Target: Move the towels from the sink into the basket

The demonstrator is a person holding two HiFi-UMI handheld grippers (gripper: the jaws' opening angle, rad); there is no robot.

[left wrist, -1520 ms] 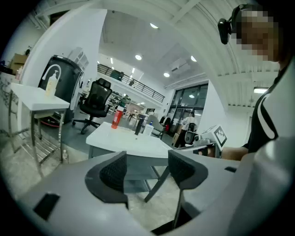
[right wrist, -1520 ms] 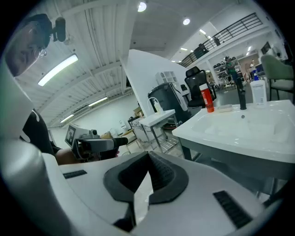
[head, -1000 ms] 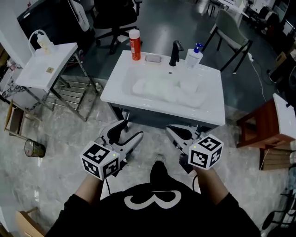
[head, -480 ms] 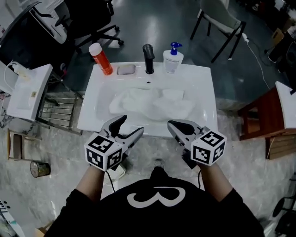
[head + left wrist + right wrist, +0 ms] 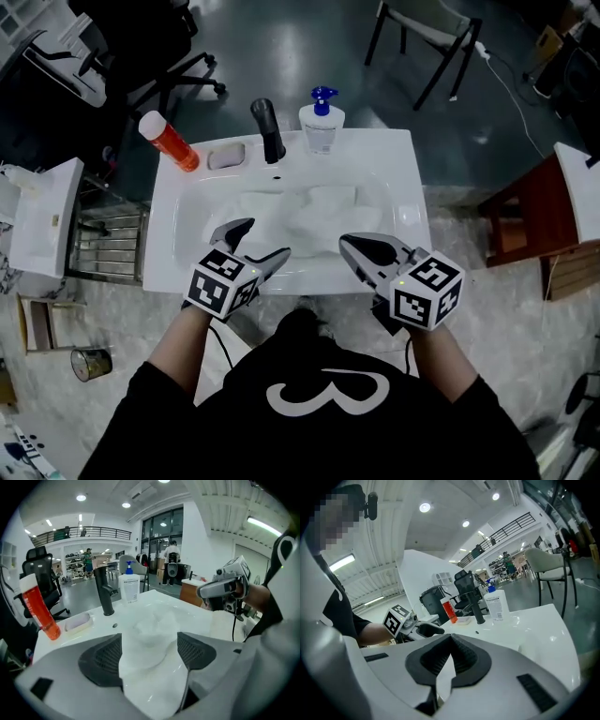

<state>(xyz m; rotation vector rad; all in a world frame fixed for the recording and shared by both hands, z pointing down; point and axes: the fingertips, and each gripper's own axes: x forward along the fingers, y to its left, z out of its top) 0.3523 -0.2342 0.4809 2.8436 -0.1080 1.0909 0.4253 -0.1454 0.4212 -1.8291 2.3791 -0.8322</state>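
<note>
White towels [image 5: 302, 214] lie crumpled in the basin of the white sink [image 5: 412, 225]. My left gripper [image 5: 259, 243] hangs over the sink's front rim at the left, its jaws opening wide. In the left gripper view the towels [image 5: 150, 632] show beyond the left gripper [image 5: 150, 645], and nothing is pressed between its pads. My right gripper [image 5: 357, 247] hovers at the front rim on the right. In the right gripper view the right gripper [image 5: 449, 637] has its pads meeting at the tips, with nothing in them. No basket is in view.
At the sink's back stand a red bottle [image 5: 167, 142], a soap dish [image 5: 226, 156], a black faucet [image 5: 268, 127] and a pump bottle [image 5: 322, 123]. A small white stand [image 5: 37, 225] is at the left, a wooden stool [image 5: 525, 211] at the right, chairs [image 5: 422, 28] behind.
The view has closed in on the sink, and both grippers now reach its front rim. The left jaws have spread wider.
</note>
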